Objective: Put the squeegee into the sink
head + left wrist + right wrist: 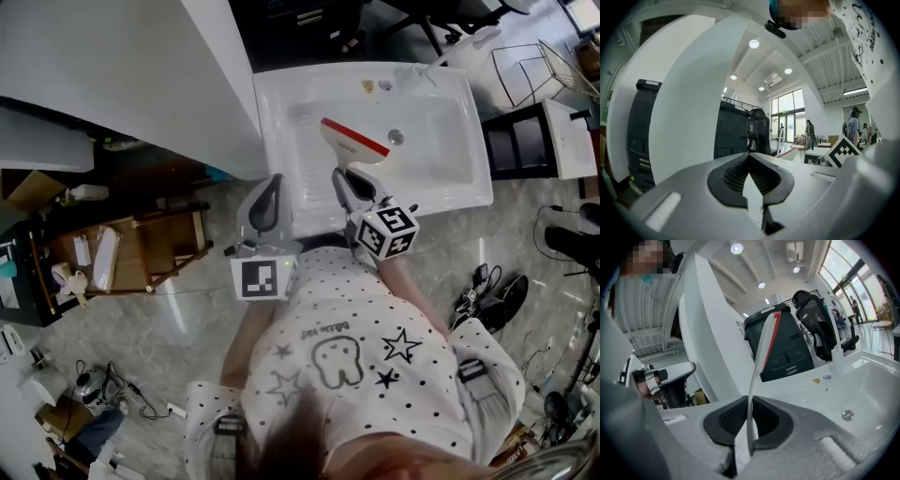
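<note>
Right gripper view: pinched the squeegee (761,352) by its thin handle in the right claw (749,416), above the near edge of the sink (876,385) for lowering in, with the left claw (750,159) closed, empty, aside.

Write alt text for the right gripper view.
The right gripper is shut on a thin white squeegee with a red edge, seen edge-on at the picture's middle. A white sink with its drain lies to the right, and a black office chair stands behind.
</note>
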Tool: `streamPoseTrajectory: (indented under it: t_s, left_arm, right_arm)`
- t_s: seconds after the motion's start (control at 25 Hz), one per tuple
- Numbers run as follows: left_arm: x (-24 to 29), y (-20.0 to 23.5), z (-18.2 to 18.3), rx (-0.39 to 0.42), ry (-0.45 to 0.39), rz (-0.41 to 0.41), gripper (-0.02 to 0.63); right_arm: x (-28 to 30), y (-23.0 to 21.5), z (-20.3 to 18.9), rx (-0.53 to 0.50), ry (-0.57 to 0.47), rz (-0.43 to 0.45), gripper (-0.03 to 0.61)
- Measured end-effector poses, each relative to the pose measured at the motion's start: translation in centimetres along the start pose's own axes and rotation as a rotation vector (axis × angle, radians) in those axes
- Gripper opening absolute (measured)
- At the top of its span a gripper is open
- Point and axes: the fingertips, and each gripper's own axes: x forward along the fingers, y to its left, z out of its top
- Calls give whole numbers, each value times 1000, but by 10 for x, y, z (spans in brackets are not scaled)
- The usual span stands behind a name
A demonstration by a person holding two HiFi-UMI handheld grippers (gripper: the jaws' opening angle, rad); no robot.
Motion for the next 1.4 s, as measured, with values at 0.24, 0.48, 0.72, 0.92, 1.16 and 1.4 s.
streamPoseTrajectory:
  t_s: [0.24,0.48,0.72,0.92,1.16,1.4]
  left_arm:
    - [-5,10,2,-4,-1,20,-11]
    - [-8,21,3,1,-19,32,-11]
    - [-6,26,3,-22,-27,39,-11]
    - [-3,30,8,-20,-48,64,-11]
    - [-2,39,11,-21,-47,90,-11]
    - [0,32,10,-19,-36,82,-11]
  right_arm:
    - [26,-6,-23,29,53,-3,21]
    - [47,-12,-48,61,131,-16,21]
    - [60,-22,-64,90,217,-61,21]
    - [71,-30,-73,160,266,-43,21]
    - [85,-33,-88,227,323,-17,21]
    - [91,-46,-103,240,358,-20,21]
